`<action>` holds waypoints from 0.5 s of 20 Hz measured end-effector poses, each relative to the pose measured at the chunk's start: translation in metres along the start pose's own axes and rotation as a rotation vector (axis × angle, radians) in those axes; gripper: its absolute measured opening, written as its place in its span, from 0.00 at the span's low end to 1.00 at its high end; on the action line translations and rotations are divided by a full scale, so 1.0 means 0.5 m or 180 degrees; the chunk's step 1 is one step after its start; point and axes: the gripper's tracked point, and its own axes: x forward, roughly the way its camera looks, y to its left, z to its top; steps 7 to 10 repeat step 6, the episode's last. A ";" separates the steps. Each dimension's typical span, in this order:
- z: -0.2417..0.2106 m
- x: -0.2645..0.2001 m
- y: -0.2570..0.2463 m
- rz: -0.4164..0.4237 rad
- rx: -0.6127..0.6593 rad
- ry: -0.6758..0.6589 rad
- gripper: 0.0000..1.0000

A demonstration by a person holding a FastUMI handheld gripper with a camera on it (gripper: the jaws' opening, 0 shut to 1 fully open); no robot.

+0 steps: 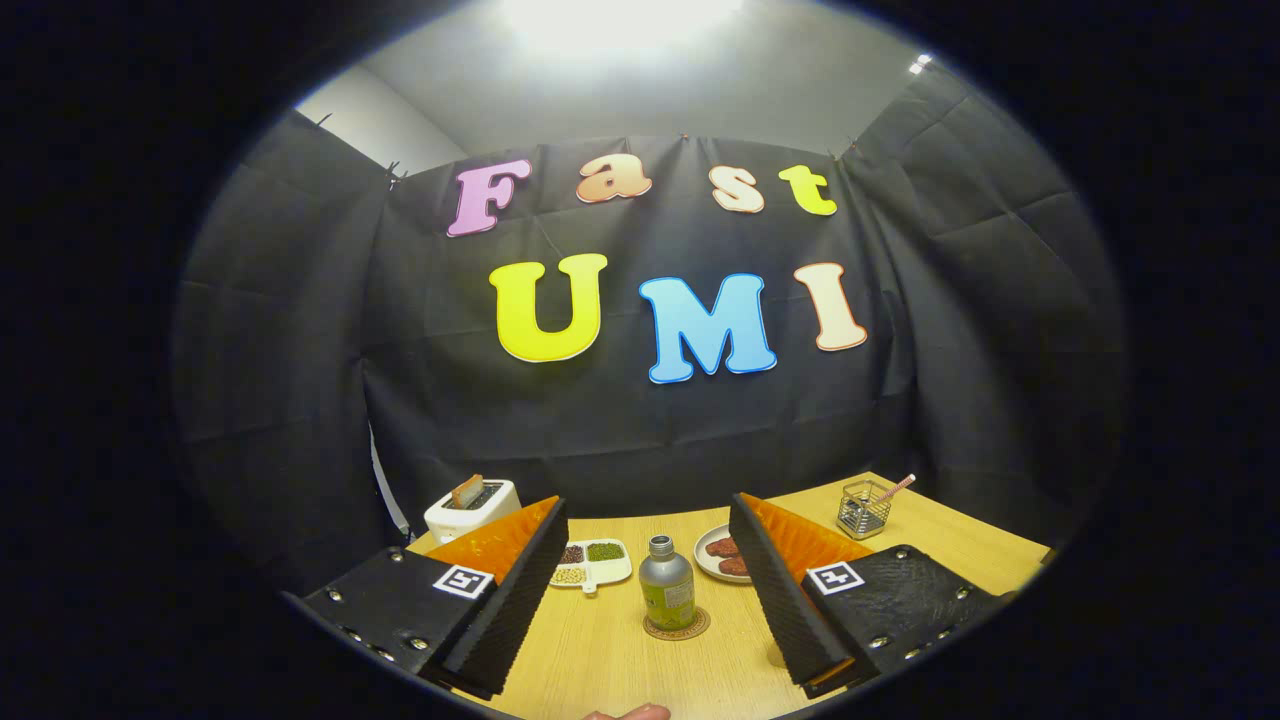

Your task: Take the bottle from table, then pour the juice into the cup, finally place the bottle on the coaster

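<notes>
The gripper point(650, 590), fingers spread wide and holding nothing, faces the bottle point(666, 596), which stands upright on the coaster point(677, 625) between and beyond them; its green label is unreadable.

Single fisheye view, camera riding on claw point(648, 590), looking forward along its two fingers, spread wide apart. Held above near edge of worktop point(610, 650), facing level across it toward booth wall and ceiling light. Bottle point(666, 596) near, just ahead between fingers; toaster point(472, 508) and wire basket point(864, 508) at far edge.
</notes>
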 end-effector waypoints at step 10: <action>0.037 -0.040 -0.004 0.0021 -0.0181 -0.0134 0.98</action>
